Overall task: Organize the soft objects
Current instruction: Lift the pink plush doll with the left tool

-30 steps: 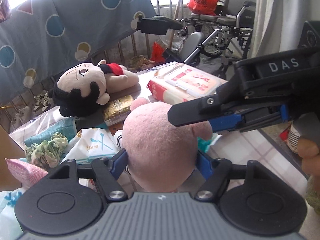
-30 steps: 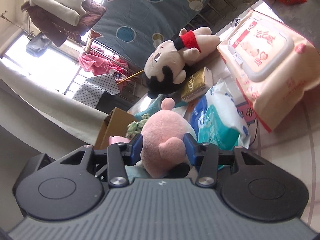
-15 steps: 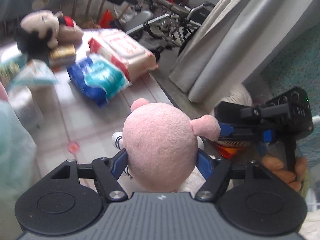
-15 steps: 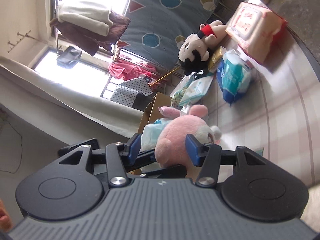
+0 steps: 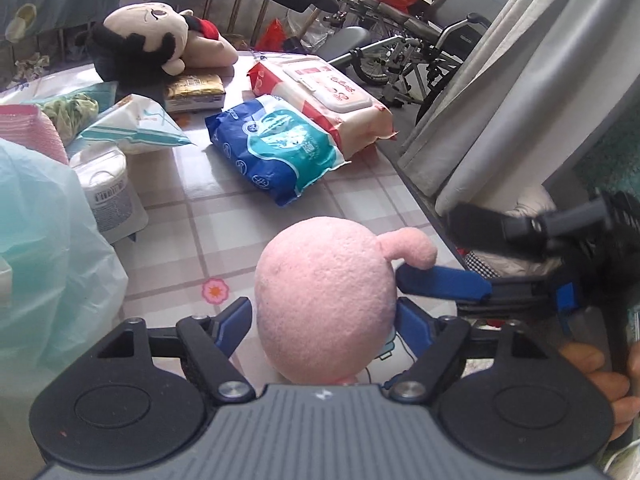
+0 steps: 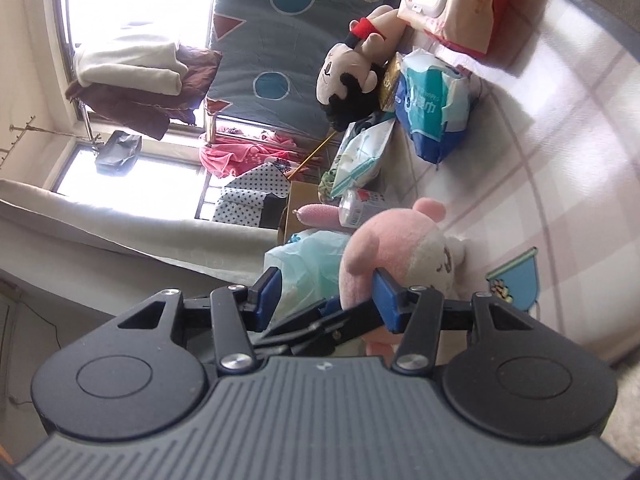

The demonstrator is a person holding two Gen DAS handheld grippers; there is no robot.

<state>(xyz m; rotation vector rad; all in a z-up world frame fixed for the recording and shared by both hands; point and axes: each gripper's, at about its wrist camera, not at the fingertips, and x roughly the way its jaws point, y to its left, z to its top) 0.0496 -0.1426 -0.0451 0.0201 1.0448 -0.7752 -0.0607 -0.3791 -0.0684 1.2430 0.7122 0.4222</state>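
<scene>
At the counter's (image 5: 240, 216) near right edge: pink plush toy (image 5: 324, 300), upright, feet on the surface beside a blue bucket sticker (image 6: 516, 280). A second ago it was held over the far clutter; it has since been brought down to this open patch, so placement looks nearly done.

Left gripper (image 5: 324, 312): fingers closely bracket the plush head; pinching or just released, cannot tell.

Right gripper (image 6: 326, 292): fingers spread wide, holding nothing; one finger (image 5: 440, 282) touches the plush under its ear. Earlier both flanked it.

Near left edge: pale green plastic bag (image 5: 48, 260), then a white tub (image 5: 108, 188).

Middle: blue tissue pack (image 5: 276, 144), white-and-teal packet (image 5: 136, 128).

Far end: wet-wipes pack (image 5: 332, 96), gold box (image 5: 194, 88), boy doll (image 5: 148, 44) lying on it.

Obstruction: the bag crowds the plush's left; its right lies close to the edge.
</scene>
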